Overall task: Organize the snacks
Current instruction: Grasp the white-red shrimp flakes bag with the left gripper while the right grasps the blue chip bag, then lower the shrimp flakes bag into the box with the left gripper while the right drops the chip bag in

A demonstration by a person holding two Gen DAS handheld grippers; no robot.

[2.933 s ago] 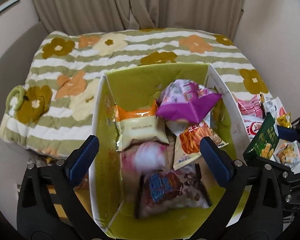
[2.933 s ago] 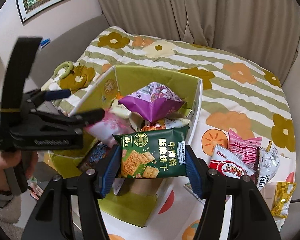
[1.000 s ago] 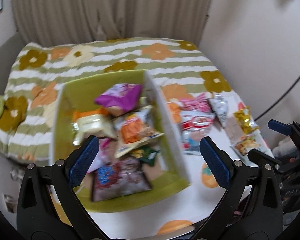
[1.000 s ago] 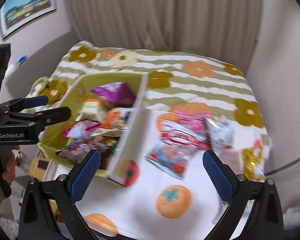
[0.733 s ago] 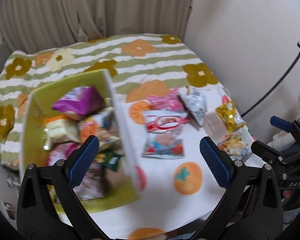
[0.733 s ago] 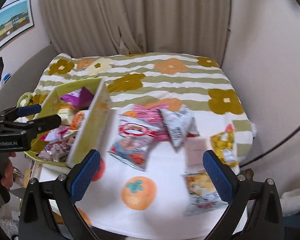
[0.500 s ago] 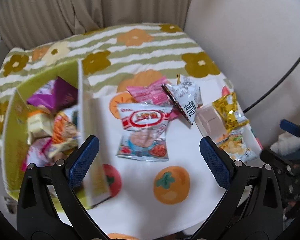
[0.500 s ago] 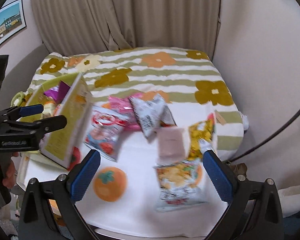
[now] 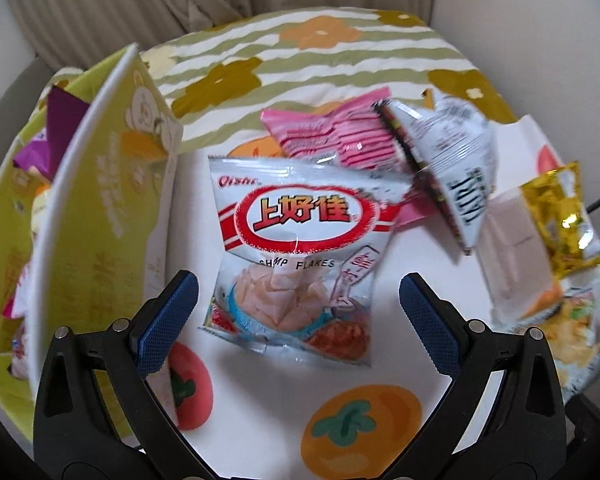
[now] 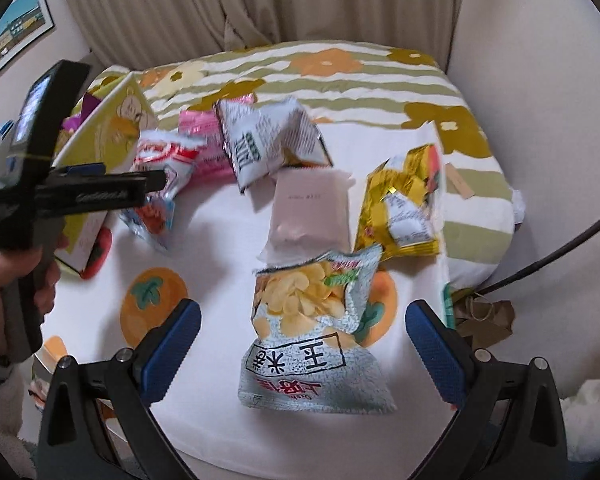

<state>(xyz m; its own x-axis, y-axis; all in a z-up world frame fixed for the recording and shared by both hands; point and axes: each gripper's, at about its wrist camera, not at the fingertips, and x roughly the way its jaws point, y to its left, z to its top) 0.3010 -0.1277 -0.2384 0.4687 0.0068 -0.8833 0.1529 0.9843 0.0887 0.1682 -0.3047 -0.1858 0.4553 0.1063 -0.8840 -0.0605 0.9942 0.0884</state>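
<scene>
Both claws hang spread and empty over loose packets on the fruit-print cloth (image 9: 260,420) spread over the bed. The left claw (image 9: 298,320) frames the shrimp flakes bag (image 9: 296,256), which lies flat just beside the green snack box (image 9: 112,184), its long axis running away from the camera with the printed top seam at the far end and the logo reading upright. The right claw (image 10: 302,340) frames a corn chips bag (image 10: 316,332), also lengthwise along the view but reversed, its lettering upside down and its crinkled far seam touching a pale pink packet (image 10: 308,212). Both bags look light, air-puffed and soft, with slick foil skin and brittle contents, so squeezing the belly probably crushes the snacks or lets the film slide. A crimped seam, or a pinch across the narrower width near an end, seems the safer hold. A pink striped packet (image 9: 332,136), white packet (image 9: 452,160) and gold packet (image 9: 564,220) lie further off
</scene>
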